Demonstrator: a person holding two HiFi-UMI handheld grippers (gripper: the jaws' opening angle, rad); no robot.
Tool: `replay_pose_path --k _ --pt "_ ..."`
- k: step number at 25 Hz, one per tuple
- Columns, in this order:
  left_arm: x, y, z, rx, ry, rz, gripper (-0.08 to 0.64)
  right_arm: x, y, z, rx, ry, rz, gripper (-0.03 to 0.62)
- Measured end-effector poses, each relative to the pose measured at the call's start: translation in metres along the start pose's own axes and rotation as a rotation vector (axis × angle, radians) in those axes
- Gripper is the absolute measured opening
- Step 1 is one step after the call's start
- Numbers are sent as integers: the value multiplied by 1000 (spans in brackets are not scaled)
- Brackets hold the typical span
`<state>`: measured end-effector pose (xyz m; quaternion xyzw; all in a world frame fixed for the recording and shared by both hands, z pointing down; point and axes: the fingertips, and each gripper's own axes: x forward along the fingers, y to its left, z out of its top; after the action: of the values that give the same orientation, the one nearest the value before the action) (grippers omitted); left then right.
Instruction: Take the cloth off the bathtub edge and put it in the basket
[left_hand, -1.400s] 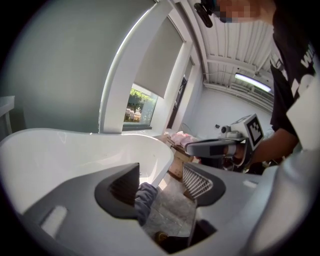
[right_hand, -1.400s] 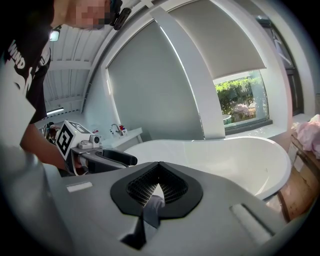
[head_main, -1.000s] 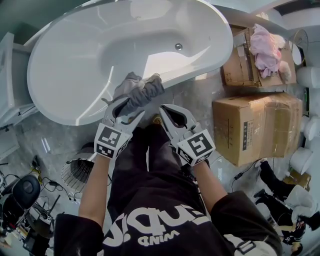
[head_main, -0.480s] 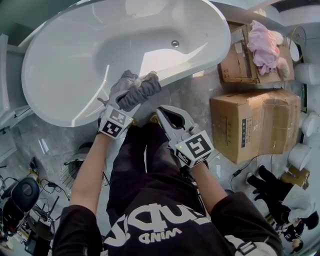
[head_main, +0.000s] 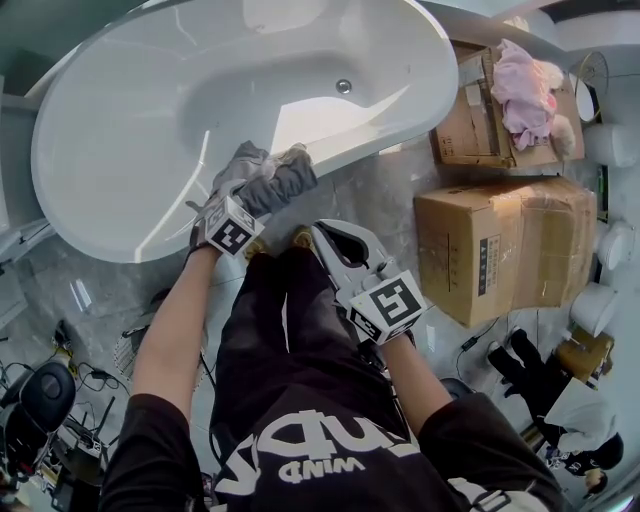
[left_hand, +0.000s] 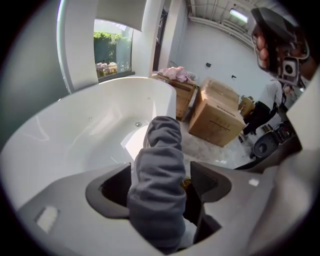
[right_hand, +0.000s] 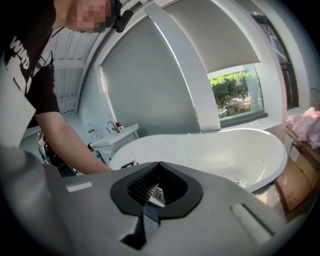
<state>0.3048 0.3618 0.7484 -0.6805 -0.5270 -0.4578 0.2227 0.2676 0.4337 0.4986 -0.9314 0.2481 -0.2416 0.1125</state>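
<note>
Left gripper (left_hand: 159, 187): its jaws have just been opening and are now standing wide, with the cloth (left_hand: 162, 150) rising between them; a gap is showing beside the right-hand pad, so nothing is clamping.
Cloth: grey and bunched, it is lying draped over the bathtub (head_main: 400, 125) edge, at the rim nearest the person.
Right gripper (right_hand: 151, 196): its jaws are meeting tip to tip and carrying nothing; it is hovering beside the tub, apart from the cloth.
Basket (head_main: 127, 348): sitting on the floor, partly hidden by the left arm.
</note>
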Motion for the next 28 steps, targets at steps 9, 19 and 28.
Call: replay_pose_path --k 9,19,28 --pt "19 -2 -7 15 37 -2 349 6 -14 -7 35 9 -14 9" --pt "26 2 -12 -6 60 14 348 13 -22 -6 53 17 -18 9" --pt "29 10 -13 -33 53 49 347 17 -28 -7 65 20 -24 9"
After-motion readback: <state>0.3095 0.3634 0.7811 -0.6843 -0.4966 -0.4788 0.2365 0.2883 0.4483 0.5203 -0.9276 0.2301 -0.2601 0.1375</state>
